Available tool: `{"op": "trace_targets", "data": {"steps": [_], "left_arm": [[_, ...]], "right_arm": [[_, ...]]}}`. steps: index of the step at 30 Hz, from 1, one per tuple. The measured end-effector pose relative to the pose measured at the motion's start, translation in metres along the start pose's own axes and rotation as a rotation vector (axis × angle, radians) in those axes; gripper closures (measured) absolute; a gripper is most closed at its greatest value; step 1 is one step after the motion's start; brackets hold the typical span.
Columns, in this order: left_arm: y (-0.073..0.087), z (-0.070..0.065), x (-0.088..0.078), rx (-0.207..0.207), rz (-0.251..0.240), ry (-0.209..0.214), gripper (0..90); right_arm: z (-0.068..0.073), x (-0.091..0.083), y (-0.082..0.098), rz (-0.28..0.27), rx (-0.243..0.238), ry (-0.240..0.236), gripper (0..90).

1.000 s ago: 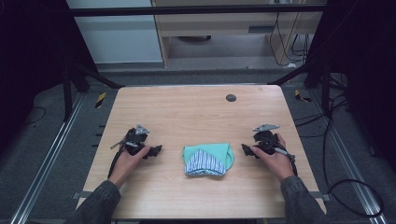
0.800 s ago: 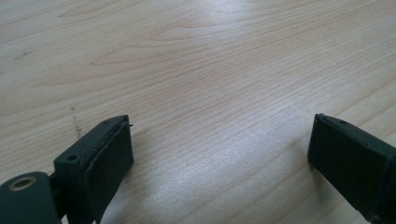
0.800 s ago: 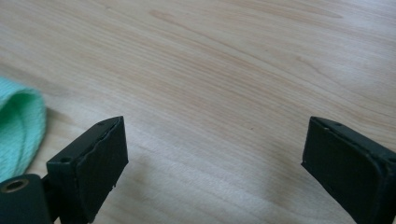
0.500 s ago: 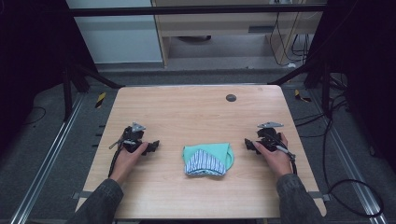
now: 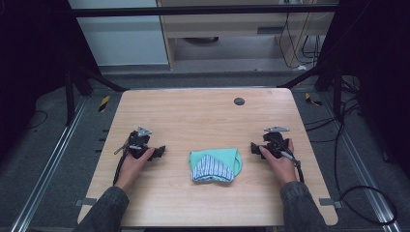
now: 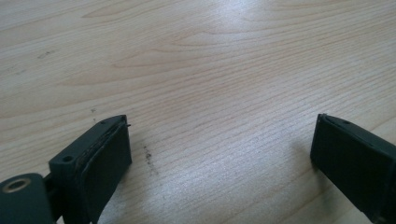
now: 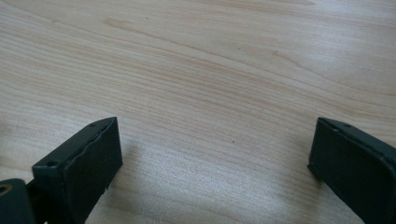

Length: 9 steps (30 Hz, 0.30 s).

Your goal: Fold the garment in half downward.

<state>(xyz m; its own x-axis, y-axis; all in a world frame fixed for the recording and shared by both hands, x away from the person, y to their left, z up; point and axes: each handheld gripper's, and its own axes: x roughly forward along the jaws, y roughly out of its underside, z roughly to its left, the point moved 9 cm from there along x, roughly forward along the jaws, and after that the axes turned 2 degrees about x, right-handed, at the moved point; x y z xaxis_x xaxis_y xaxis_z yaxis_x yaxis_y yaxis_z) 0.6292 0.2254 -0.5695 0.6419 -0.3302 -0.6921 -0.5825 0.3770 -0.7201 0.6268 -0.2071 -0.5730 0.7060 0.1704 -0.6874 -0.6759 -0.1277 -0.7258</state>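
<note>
- Now the folded cloth [image 5: 215, 165], teal with a striped panel on its near half, lies near the table's [image 5: 203, 116] front edge, between the two grippers and touching neither.
- Left gripper [image 5: 159, 151] rests on the wood at about 9 o'clock from the cloth, well apart from it; its own view shows both jaws spread wide with bare wood grain between them.
- Right gripper [image 5: 253, 147] sits at about 3 o'clock from the cloth, just beside its right edge; its jaws also stand wide apart, holding nothing.
- Judged step: the fold looks finished and both hands are parked clear of it. If more work on the cloth is meant, each gripper would do well to come in low and level, one jaw sliding under a single edge layer, so that the stack is not dragged or unfolded.
- Risk, as a guess: a pinch through all layers at once would bunch the fold.
- A dark round mark [image 5: 239, 101] sits toward 12 o'clock on the table, well apart from the work.
- Against the frame a second ago: both grippers have drawn outward from the cloth, the left noticeably farther; the cloth has not shifted.
</note>
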Motion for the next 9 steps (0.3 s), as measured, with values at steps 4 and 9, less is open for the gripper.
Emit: {"op": "trace_targets", "data": {"steps": [4, 9], "left_arm": [[-0.001, -0.006, 0.002, -0.008, 0.010, -0.009, 1.7], [-0.002, -0.007, 0.003, -0.019, 0.013, -0.022, 0.6]], "right_arm": [[0.005, 0.000, 0.001, -0.001, 0.056, 0.055, 1.5], [0.011, 0.000, 0.001, -0.002, 0.092, 0.090, 1.4]]}}
